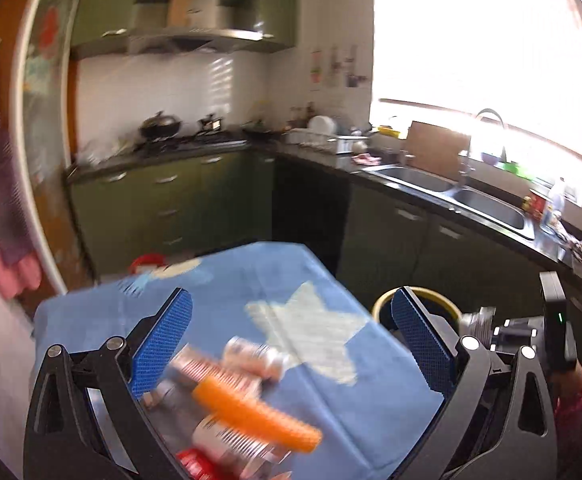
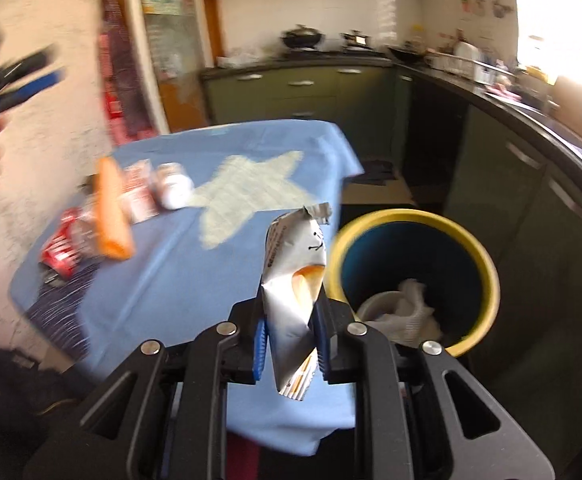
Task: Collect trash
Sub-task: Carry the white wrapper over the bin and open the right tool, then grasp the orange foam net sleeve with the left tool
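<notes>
Item one: we find the right hand-held gripper [image 2: 289, 344] clamped on a white snack wrapper [image 2: 293, 280], which stands upright between the blue pads [image 2: 259, 354], just beside the rim of the bin and above the table's near edge.

Item two: a bin [image 2: 471, 240], yellow-rimmed and dark blue inside, stands off the table's right side; we see crumpled white paper [image 2: 405, 308] at its bottom.

Item three: the left hand-held gripper [image 1: 287, 344] hangs over the table with its jaws wide apart and nothing between them.

Item four: the table [image 2: 171, 264], covered in a blue cloth with a pale star [image 2: 243, 196].

Item five: a cluster of litter at the table's left side: an orange wrapper [image 2: 111, 212] lying across a red can [image 2: 61, 254], and a white bottle [image 2: 173, 188] beside them. Motion blur leaves us unsure of the smaller pieces; they may be cartons.

Item six: a green kitchen with a double sink [image 1: 451, 188] behind.
</notes>
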Available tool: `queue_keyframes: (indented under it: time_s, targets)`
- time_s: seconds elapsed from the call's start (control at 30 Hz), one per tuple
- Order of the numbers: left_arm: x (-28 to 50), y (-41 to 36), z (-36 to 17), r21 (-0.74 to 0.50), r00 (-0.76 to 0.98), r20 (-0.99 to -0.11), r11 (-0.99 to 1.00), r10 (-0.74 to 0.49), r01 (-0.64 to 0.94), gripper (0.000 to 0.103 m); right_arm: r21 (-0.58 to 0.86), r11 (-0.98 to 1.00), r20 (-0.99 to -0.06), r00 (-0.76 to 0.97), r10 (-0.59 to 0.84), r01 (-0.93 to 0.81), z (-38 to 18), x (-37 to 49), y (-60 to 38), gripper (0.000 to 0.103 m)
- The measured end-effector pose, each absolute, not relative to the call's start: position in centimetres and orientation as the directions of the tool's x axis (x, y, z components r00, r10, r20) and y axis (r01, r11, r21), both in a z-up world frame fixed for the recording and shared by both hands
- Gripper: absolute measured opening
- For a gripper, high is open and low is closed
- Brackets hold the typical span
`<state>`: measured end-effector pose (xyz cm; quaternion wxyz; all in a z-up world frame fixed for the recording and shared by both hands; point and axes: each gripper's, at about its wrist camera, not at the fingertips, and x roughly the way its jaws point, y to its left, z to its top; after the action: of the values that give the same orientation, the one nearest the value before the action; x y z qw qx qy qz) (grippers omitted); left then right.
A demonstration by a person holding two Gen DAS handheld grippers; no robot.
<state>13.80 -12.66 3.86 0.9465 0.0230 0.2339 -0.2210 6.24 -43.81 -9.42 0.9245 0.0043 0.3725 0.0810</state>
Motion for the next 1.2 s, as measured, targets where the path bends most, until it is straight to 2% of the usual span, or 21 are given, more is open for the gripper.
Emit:
queue_keyframes:
  time_s: [0.17,0.2,0.23,0.27,0.37,0.53,0.87,1.1,1.2]
  targets:
    - [13.6,-6.8,0.7,-0.089,0.796,-0.508,0.940,-0.327,0.330,0.098,0.009,1.000,-0.777,0.629,0.006,0.001,-12.1,12.0,-46.4,0.020]
    - [13.6,-6.0,0.2,-0.092,0.794,-0.517,0.943,-0.319,0.319,0.098,-0.003,1.000,-0.792,0.610,-0.019,0.028,-12.7,13.0,-46.9,0.026]
    - [13.8,-5.3,-0.3,-0.094,0.793,-0.527,0.948,-0.306,0.304,0.098,-0.013,0.998,-0.800,0.599,-0.047,0.060,-13.2,13.9,-47.4,0.039]
    - [13.8,-4.6,-0.8,-0.093,0.791,-0.536,0.952,-0.296,0.293,0.098,-0.018,0.996,-0.805,0.589,-0.069,0.091,-13.6,14.6,-47.9,0.044]
    - [14.2,-3.5,-1.5,-0.097,0.782,-0.555,0.956,-0.284,0.278,0.098,0.006,0.988,-0.816,0.572,-0.084,0.154,-14.0,15.3,-48.9,0.046]
    - [14.2,-3.9,-2.3,-0.092,0.766,-0.578,0.954,-0.283,0.284,0.098,0.026,0.991,-0.795,0.604,-0.058,0.129,-12.8,13.5,-47.6,0.054]
    - [16.3,-5.4,-4.0,-0.103,0.693,-0.659,0.948,-0.293,0.302,0.098,0.044,0.997,-0.760,0.645,0.072,-0.060,-10.3,10.6,-42.1,0.054]
    - [18.4,-8.6,-5.9,-0.160,0.580,-0.729,0.915,-0.363,0.371,0.098,0.046,0.992,-0.756,0.645,0.109,-0.114,-10.0,10.7,-40.0,0.054]
    - [20.0,-10.4,-6.8,-0.158,0.548,-0.757,0.913,-0.357,0.377,0.098,0.050,0.991,-0.762,0.637,0.117,-0.123,-10.2,10.6,-39.6,0.054]
